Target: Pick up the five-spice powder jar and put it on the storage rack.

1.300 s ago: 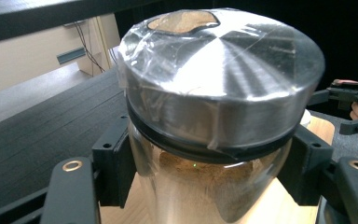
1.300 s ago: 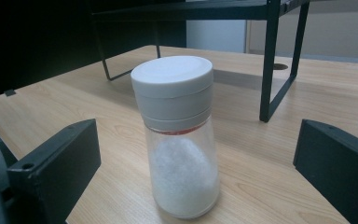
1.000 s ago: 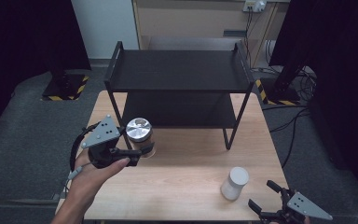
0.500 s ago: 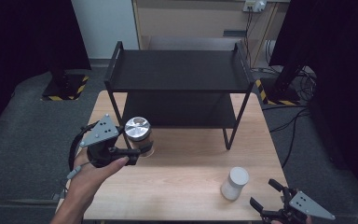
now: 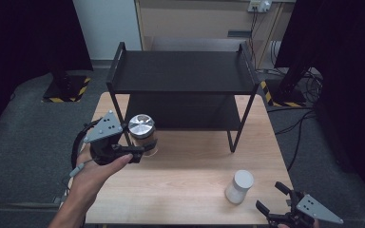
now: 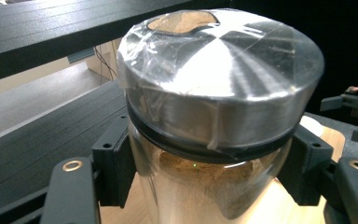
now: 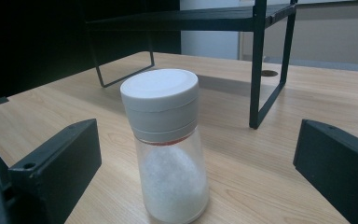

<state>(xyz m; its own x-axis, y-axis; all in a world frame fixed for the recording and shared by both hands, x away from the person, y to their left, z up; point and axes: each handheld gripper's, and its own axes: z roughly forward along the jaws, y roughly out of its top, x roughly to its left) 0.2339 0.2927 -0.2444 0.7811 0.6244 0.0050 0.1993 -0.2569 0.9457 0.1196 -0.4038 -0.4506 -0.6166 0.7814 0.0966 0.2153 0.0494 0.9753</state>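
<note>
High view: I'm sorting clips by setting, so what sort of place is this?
Probably a lab or recording space, not a kitchen: a wooden table with a black shelf rack, dark curtains, and hazard-striped stand bases.

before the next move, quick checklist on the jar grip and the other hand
1. Left gripper clamped on the jar below its silver lid: ok.
2. Jar upright: ok.
3. Jar lifted off the table: cannot tell.
4. Shelf rack top free for the jar: ok.
5. Right gripper open, white-capped shaker apart from it: ok.
</note>
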